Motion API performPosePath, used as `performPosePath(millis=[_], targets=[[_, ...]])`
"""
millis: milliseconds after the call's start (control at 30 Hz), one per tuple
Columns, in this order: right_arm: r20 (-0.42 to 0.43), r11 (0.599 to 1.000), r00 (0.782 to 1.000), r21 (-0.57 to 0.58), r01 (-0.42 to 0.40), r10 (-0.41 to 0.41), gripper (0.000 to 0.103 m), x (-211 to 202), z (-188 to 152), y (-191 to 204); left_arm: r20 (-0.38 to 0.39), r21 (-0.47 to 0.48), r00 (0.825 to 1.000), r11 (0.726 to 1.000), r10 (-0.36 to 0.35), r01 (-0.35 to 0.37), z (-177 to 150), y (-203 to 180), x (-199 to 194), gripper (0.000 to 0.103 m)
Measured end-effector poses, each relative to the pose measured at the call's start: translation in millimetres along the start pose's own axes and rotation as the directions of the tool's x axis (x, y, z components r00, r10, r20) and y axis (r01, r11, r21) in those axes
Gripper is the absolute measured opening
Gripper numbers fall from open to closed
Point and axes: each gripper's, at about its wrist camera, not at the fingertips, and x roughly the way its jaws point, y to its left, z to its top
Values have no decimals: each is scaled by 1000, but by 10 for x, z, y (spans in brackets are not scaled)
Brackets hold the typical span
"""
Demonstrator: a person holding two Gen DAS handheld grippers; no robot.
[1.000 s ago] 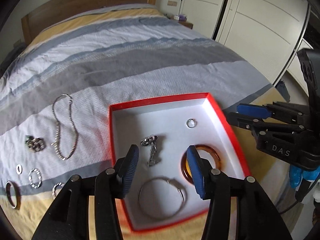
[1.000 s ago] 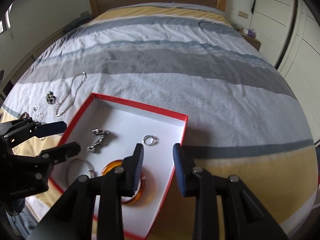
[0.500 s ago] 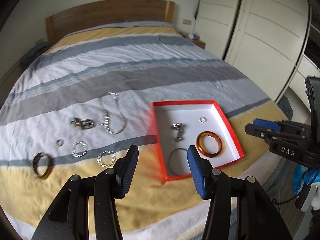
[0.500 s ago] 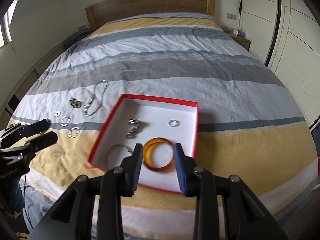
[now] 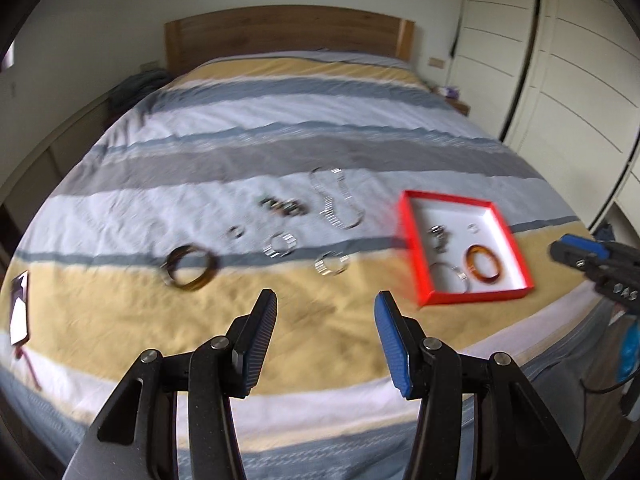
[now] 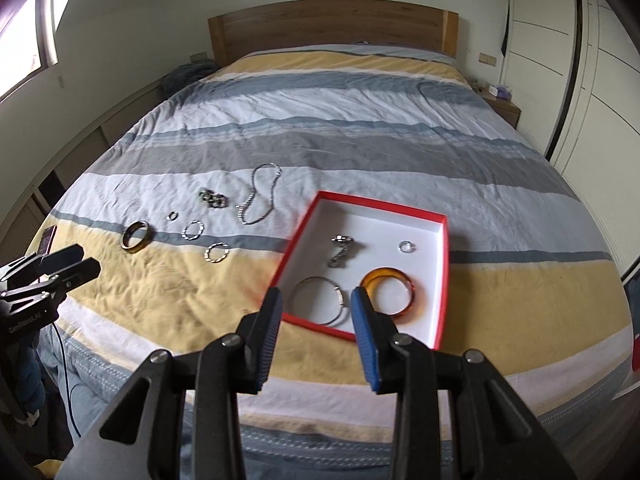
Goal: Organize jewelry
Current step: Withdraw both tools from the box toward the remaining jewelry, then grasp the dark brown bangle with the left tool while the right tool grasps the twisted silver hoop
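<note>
Both claws, left claw point(image 5: 325, 312) & right claw point(image 6: 316, 308), open w/ nothing in them, above bed point(image 6: 360, 128) near red box point(image 6: 440, 280).

I count one red box point(image 6: 439, 292), four pieces inside, six pieces loose on one bed point(image 6: 360, 140), two grippers.

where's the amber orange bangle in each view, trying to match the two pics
Left wrist view: the amber orange translucent bangle lies right of centre, in the near part of the red-rimmed white box.
Right wrist view: the bangle lies lower centre-right, just beyond the right tool.
Shared landmark: the thin silver hoop beside it in the box.
</note>
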Motion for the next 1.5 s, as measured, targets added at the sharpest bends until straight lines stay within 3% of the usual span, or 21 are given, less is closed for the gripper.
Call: performPosePath(millis=[100, 700, 867, 1500], targets=[[2, 1000, 1000, -3, -8, 8, 34, -31, -22, 83, -2, -28, 999, 998, 55, -55, -95, 225, -77, 50], [-43, 997, 997, -30, -72, 70, 34, 232, -53, 416, 41, -246, 983, 955, 177, -162, -567, 1409, -305, 50], [-68, 995, 993, -31, -95, 93, 34, 443, -23, 460, -9, -280, 979, 939, 204, -199, -585, 1619, -178, 50], [-165, 975, 967, -79, -208, 193, 35, 1345, 181, 854, -128, -299, 976, 932, 176, -207, -371, 1843, 639, 54]])
